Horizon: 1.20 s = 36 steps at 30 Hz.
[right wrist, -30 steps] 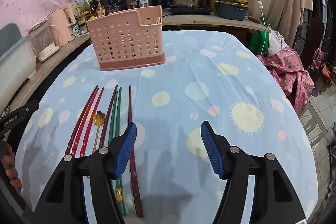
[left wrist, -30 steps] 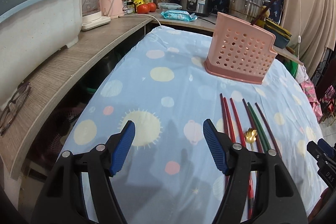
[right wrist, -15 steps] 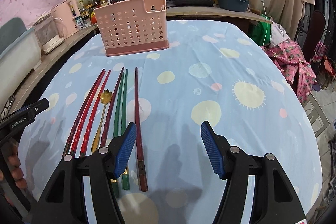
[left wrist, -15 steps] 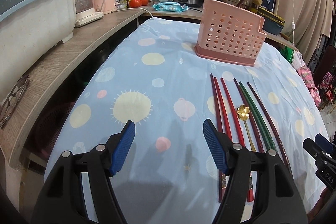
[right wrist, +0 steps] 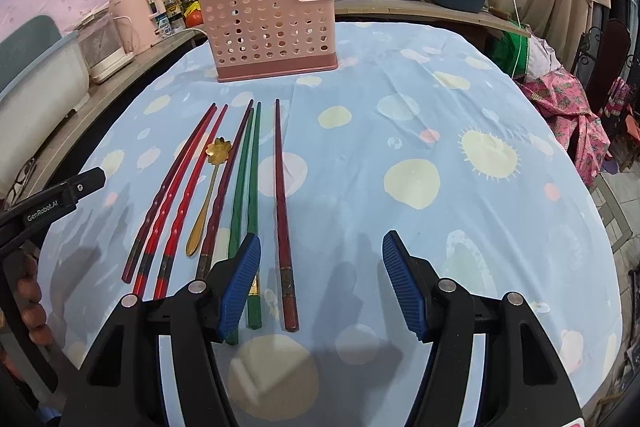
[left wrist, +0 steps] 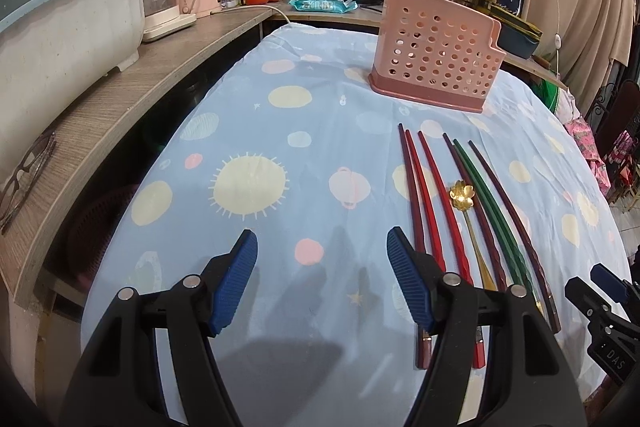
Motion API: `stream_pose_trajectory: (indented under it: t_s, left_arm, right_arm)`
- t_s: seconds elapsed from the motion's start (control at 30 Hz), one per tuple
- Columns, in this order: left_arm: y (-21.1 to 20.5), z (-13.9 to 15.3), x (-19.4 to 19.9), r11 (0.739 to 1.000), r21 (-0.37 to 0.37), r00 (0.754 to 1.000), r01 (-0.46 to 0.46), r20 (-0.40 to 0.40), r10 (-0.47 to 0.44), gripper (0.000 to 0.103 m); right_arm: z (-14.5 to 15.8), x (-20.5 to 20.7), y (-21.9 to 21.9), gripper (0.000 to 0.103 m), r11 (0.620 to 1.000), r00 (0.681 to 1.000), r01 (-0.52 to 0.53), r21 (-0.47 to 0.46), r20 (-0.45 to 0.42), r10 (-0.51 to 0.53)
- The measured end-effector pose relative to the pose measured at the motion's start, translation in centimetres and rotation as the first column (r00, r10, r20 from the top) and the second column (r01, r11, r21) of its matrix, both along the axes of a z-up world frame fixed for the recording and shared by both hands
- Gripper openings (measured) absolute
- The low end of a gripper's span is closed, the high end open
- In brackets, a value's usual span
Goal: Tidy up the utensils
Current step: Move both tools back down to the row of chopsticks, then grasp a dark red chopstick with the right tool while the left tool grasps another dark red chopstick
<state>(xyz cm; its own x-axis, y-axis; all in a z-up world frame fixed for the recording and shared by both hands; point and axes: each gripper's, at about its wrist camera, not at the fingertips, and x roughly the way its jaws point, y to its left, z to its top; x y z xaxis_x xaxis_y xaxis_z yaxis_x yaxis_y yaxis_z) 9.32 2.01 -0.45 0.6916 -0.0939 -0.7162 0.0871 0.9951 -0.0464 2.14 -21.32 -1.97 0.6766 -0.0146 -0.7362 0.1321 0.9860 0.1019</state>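
Both tongs hang open and empty above a table (right wrist: 460, 99) covered in blue, dotted cloth. The pink perforated utensil holder (right wrist: 272, 27) stands upright at the far end. Just in front of it, chopsticks (right wrist: 248, 179) in red, maroon and green lie side by side with a gold flower-bowled spoon (right wrist: 208, 187) among them. The left tongs (left wrist: 320, 283) hover left of the row, the right tongs (right wrist: 320, 279) over its near ends.

Chopsticks (right wrist: 244, 183) and gold spoon (right wrist: 210, 187) lie before upright pink holder (right wrist: 272, 27).
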Motion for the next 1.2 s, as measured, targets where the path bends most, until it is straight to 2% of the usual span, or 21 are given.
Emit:
stream_pose_trajectory:
  t_s: [0.23,0.43,0.67,0.87,1.03,1.1,1.2]
  left_arm:
    - [0.0,-0.5,-0.9,1.0,0.003,1.0,0.002,-0.007,-0.002,0.064]
    - [0.0,-1.3,-1.3,1.0,0.004,1.0,0.006,-0.029,-0.006,0.064]
    - [-0.6,-1.8,-1.4,1.0,-0.007,0.999,0.03,-0.043,-0.03,0.064]
    - [-1.6,-2.2,-1.7,0.998,-0.011,0.996,0.064,-0.055,-0.065,0.064]
    - [-2.2,-2.4,-2.0,0.996,-0.019,0.994,0.088,-0.065,-0.089,0.064]
    - [-2.3,-2.5,-2.3,0.995,-0.022,0.993,0.097,-0.069,-0.098,0.064]
    - [-2.6,-2.7,-2.7,0.994,-0.022,0.991,0.11,-0.077,-0.112,0.064]
  right_arm:
    - [-0.3,-0.7,0.0,0.061,1.0,1.0,0.0,0.011,0.002,0.0]
    - [-1.0,-0.7,0.2,0.056,1.0,1.0,-0.012,0.016,-0.014,0.012]
    - [-2.2,-0.4,0.3,0.034,0.999,0.998,-0.025,0.028,-0.052,0.027]
    - [-2.6,-0.3,1.0,0.029,0.999,0.998,-0.041,0.002,-0.057,0.041]
    - [-2.7,-0.3,1.0,0.018,0.999,0.998,-0.04,-0.003,-0.053,0.039]
    - [-2.7,-0.3,0.9,0.011,0.999,0.998,-0.039,-0.001,-0.053,0.039]
    - [-2.7,-0.4,1.0,0.01,0.999,0.998,-0.039,-0.001,-0.05,0.039]
